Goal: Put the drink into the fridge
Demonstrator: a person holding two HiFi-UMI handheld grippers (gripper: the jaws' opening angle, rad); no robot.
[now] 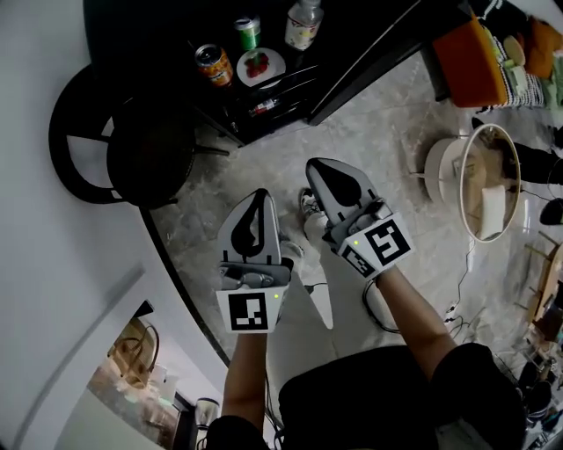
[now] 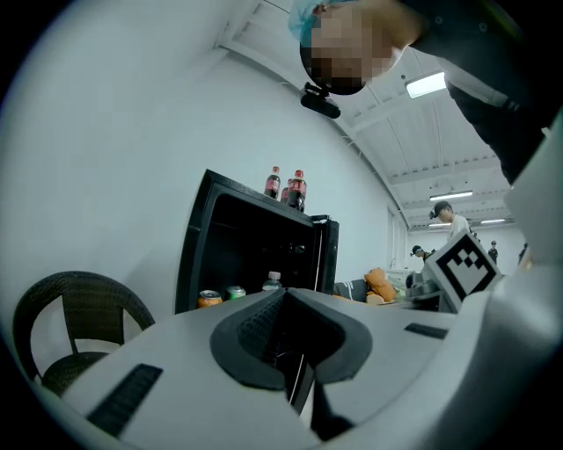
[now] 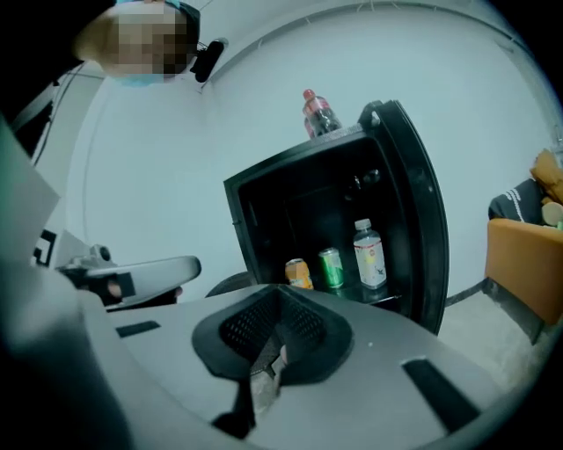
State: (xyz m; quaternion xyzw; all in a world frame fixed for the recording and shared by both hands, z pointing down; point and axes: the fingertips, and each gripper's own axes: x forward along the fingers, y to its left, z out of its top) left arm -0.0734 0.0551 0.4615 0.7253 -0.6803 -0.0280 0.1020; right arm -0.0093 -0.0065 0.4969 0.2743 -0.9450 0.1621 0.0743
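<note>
The black fridge (image 1: 167, 22) stands open at the top of the head view. On its shelf are an orange can (image 1: 214, 63), a green can (image 1: 248, 32), a water bottle (image 1: 303, 24) and a small plate (image 1: 260, 66) with something red on it. My left gripper (image 1: 259, 197) and right gripper (image 1: 318, 165) hover side by side over the floor, short of the fridge, both shut and empty. The right gripper view shows the orange can (image 3: 298, 273), green can (image 3: 331, 267) and water bottle (image 3: 369, 255) inside the fridge. Another bottle (image 3: 318, 112) stands on its top.
A black wicker chair (image 1: 132, 141) stands left of the fridge, against the white wall. The fridge door (image 1: 378, 53) swings out to the right. Further right are an orange seat (image 1: 471, 61) and a round white stand (image 1: 488, 180). Cables (image 1: 457, 299) lie on the marble floor.
</note>
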